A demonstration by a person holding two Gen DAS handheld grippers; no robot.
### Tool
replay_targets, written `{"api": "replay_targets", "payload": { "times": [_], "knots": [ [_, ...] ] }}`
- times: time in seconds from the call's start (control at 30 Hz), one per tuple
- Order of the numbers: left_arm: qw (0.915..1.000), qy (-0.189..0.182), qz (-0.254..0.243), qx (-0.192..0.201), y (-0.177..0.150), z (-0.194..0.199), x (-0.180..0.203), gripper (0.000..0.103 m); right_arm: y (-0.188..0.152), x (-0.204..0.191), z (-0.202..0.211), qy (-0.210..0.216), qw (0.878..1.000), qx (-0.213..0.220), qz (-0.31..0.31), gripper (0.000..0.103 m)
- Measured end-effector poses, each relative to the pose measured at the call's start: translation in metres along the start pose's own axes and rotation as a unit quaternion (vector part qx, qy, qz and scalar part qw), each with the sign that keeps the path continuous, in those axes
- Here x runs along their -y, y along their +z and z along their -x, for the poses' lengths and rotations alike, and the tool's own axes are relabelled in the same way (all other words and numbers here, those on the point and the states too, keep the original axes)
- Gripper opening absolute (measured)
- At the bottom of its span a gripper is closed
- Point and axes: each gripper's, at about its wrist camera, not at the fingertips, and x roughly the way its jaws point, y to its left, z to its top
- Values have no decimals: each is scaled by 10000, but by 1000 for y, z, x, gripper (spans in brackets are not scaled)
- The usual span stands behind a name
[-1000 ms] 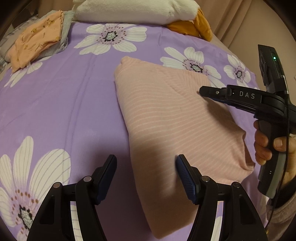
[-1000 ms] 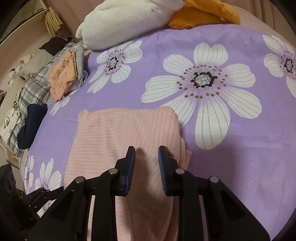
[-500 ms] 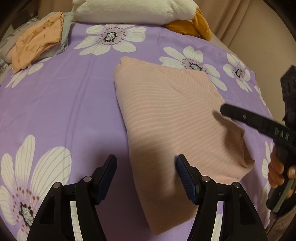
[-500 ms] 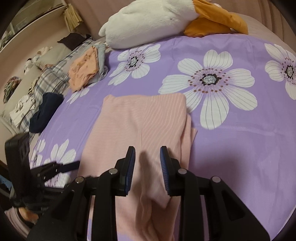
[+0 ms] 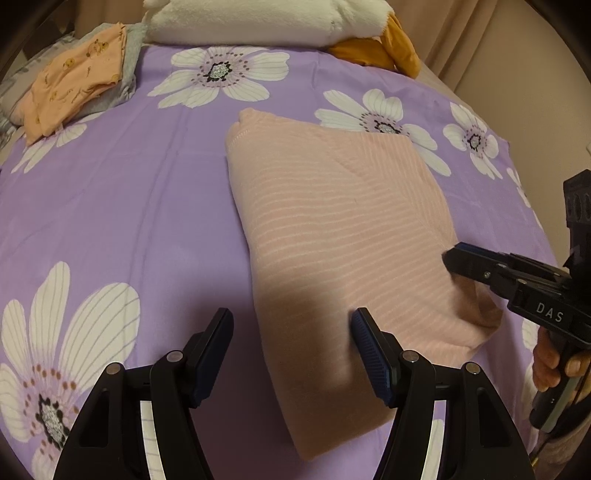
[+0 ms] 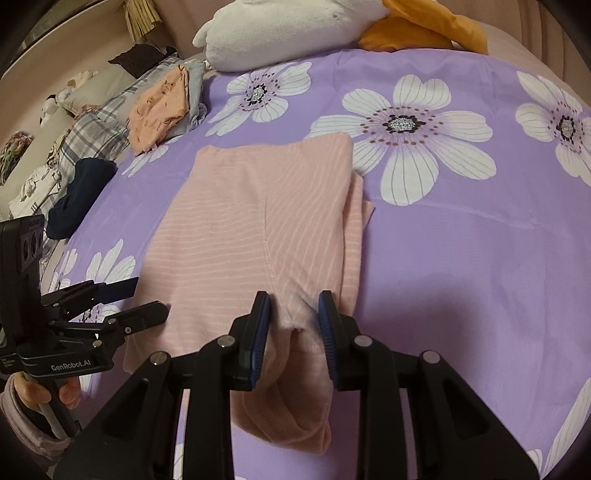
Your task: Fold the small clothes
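Note:
A pink striped garment (image 5: 332, 236) lies folded on the purple flowered bedsheet (image 5: 129, 206); it also shows in the right wrist view (image 6: 258, 229). My left gripper (image 5: 291, 328) is open and empty, its jaws either side of the garment's near left edge, just above it. My right gripper (image 6: 291, 317) is partly open around a raised fold at the garment's near end. Its jaws do not pinch the cloth. In the left wrist view the right gripper (image 5: 458, 258) reaches in at the garment's right corner. The left gripper (image 6: 144, 299) shows at the garment's left edge.
A folded orange printed garment (image 5: 74, 88) lies on grey cloth at the far left. A white plush toy (image 5: 251, 18) with orange parts lies at the head of the bed. A dark navy garment (image 6: 81, 192) and plaid bedding (image 6: 92, 129) lie off the left side.
My right gripper has moved back from over the garment's middle to its near end and lowered onto the raised fold, opening slightly. My left gripper has stayed put.

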Motion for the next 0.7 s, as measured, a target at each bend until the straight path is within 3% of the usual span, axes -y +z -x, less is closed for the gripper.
{"api": "replay_targets", "payload": {
  "times": [0.7],
  "knots": [
    [10000, 38, -43, -23, -13, 4, 5, 66, -25, 5, 8, -6, 9999, -50, -130, 28]
  ]
}}
